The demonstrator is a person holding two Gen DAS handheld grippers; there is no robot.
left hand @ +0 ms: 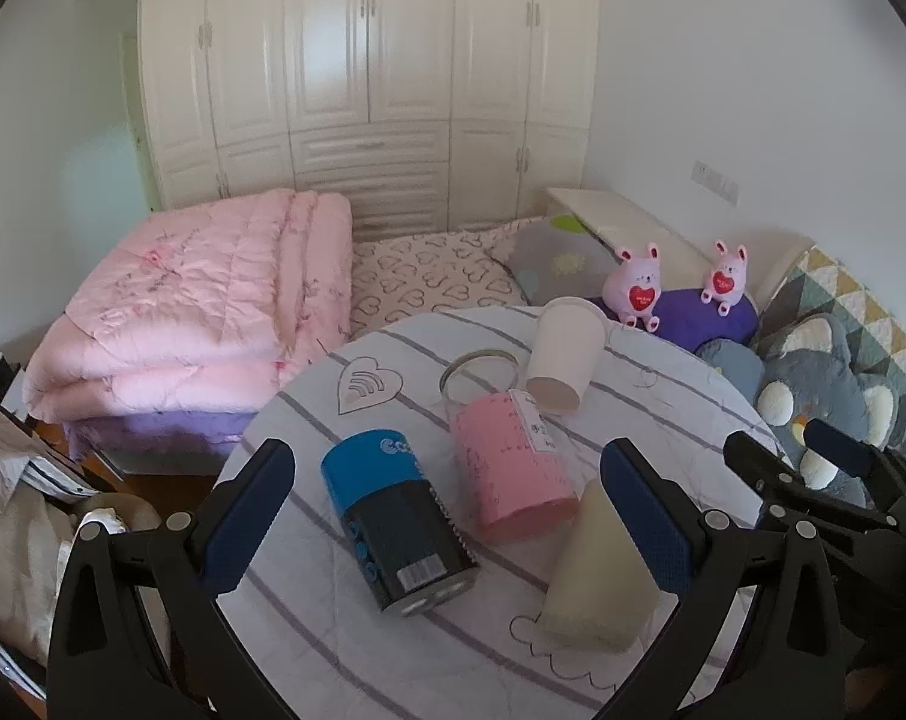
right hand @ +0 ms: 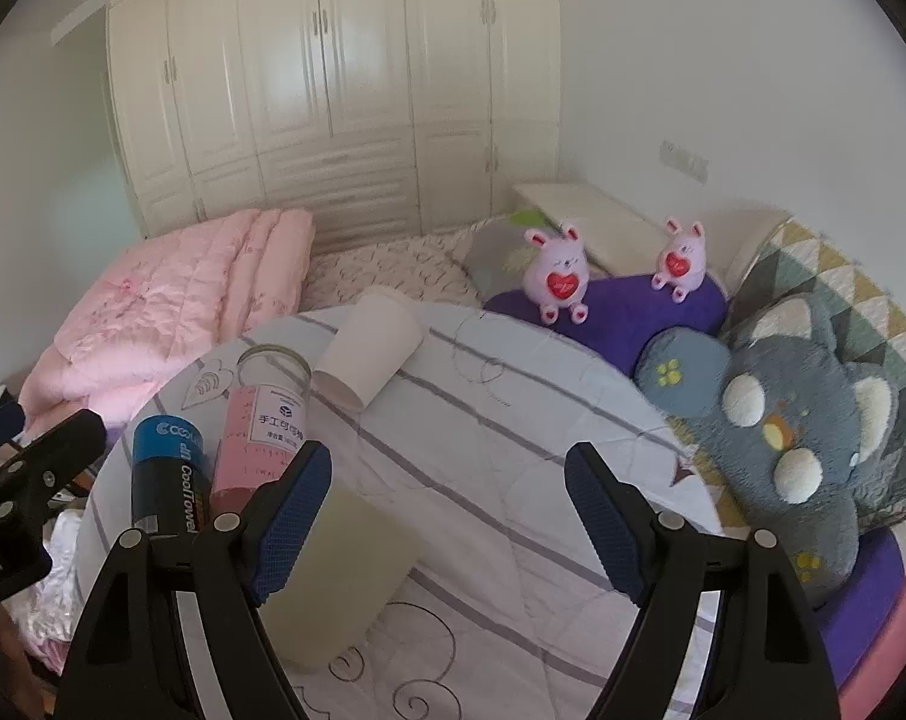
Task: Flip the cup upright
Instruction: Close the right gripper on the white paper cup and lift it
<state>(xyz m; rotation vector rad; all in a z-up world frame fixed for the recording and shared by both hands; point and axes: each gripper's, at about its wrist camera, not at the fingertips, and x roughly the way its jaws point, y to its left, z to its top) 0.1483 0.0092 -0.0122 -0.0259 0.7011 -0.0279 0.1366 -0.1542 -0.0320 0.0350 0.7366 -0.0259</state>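
A round table (left hand: 429,648) with a striped cloth holds several items lying on their sides. A white paper cup (left hand: 564,354) lies at the far side, also in the right wrist view (right hand: 369,354). A cream translucent cup (left hand: 597,570) lies near the front, also in the right wrist view (right hand: 339,582). My left gripper (left hand: 453,516) is open above the table, its right finger beside the cream cup. My right gripper (right hand: 450,522) is open, its left finger over the cream cup. Both are empty.
A blue-black canister (left hand: 393,522) and a clear jar with pink contents (left hand: 507,462) lie on the table middle. Behind stands a bed with a pink quilt (left hand: 195,312), pink bunny toys (left hand: 636,285), a grey plush (right hand: 801,420) and a white wardrobe (left hand: 369,72).
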